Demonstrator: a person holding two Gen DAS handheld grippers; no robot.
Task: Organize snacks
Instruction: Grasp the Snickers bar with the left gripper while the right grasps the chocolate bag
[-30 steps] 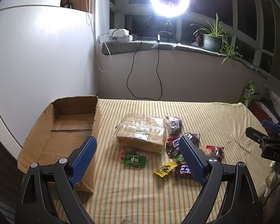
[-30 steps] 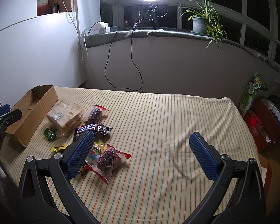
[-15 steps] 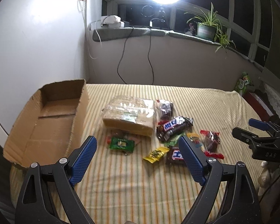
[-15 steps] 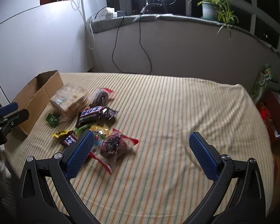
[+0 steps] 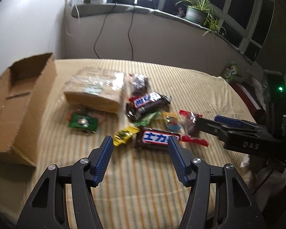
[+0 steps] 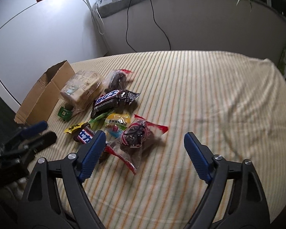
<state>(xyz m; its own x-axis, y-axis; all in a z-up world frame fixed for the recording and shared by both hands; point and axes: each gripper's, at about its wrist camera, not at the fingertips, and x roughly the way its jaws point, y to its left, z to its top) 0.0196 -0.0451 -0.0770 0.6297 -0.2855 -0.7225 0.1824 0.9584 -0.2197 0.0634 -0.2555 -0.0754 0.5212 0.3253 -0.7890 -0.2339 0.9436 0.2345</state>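
A pile of snacks lies on the striped cloth. It holds a wrapped bread loaf, two Snickers bars, a green packet, a yellow candy and a clear red-edged bag of dark sweets. An open cardboard box stands at the left. My left gripper is open, just short of the near Snickers bar. My right gripper is open, its fingers either side of the red-edged bag and above it. Each gripper shows at the edge of the other's view.
The table is covered by a striped cloth and stands against a grey wall with hanging cables. A sill with a potted plant runs behind. A red box and a green bag sit off the right edge.
Both grippers have moved forward and down toward the snack pile. The left gripper's jaws have narrowed but stay open. The right gripper now frames the red-edged bag.
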